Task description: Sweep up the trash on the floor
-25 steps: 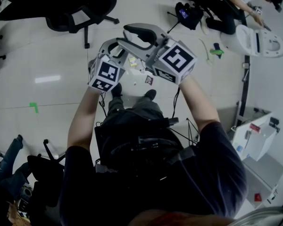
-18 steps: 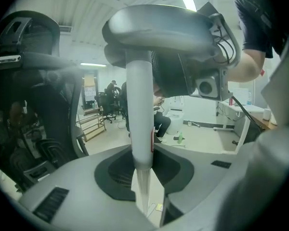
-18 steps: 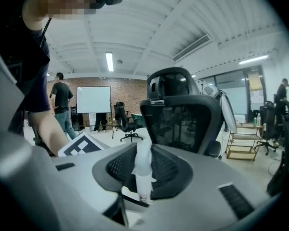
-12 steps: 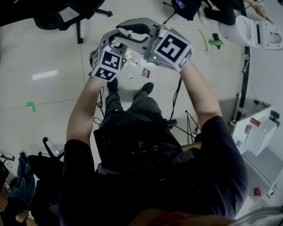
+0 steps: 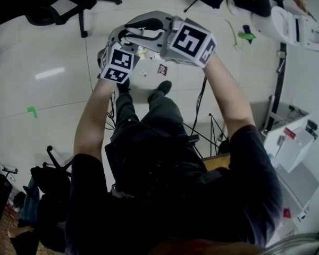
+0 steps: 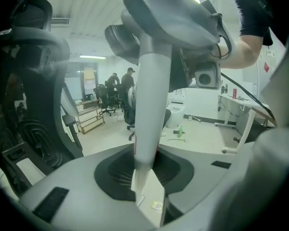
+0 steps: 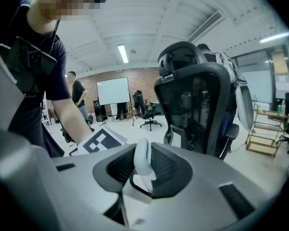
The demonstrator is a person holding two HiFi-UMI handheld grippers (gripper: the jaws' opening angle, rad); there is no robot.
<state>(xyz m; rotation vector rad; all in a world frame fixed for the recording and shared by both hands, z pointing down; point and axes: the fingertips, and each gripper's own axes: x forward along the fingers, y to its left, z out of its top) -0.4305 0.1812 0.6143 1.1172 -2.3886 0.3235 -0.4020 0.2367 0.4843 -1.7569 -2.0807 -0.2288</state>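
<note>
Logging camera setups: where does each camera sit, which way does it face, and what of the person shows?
Left gripper view: on the left claw gripping a white pole, looks across the office; right forearm shows.
Right gripper view: on the right claw, whose jaws have just been closing on a white handle; faces a black chair; left arm shows.
Head view: on the head, steeply down at the floor; arms, torso, shoes show.
Shared: each gripper view catches the other claw.

Dark shirt; grey left tool, right tool, black-white cubes
</note>
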